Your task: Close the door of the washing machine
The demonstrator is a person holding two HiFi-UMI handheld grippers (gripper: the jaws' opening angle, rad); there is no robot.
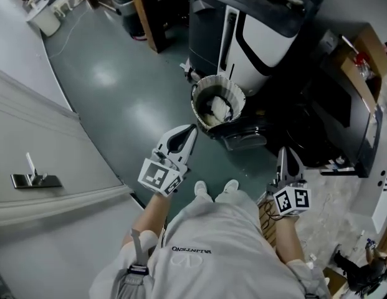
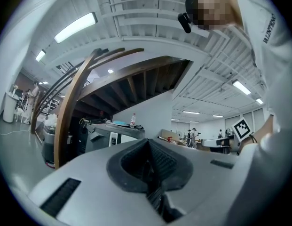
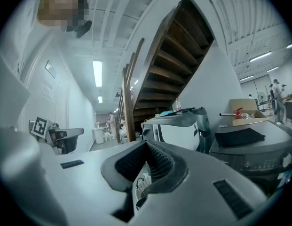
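Note:
A dark washing machine (image 1: 335, 114) stands at the right, its front also showing in the right gripper view (image 3: 258, 157). Low in front of it a dark glossy door (image 1: 244, 136) hangs open. A white laundry basket (image 1: 202, 108) with clothes in it sits just beyond that door. My left gripper (image 1: 193, 128) (image 2: 148, 140) is shut and empty, pointing toward the basket, short of it. Over by the machine's front corner, my right gripper (image 1: 282, 149) (image 3: 146, 142) is also shut with nothing in it. Neither gripper touches the door.
A white and black appliance (image 1: 262, 36) (image 3: 176, 126) stands behind the basket. A wooden stair post (image 1: 143, 11) rises beyond it. A cardboard box (image 1: 367, 55) sits on the machine's far side. A grey panel with a metal handle (image 1: 36, 179) lies at my left.

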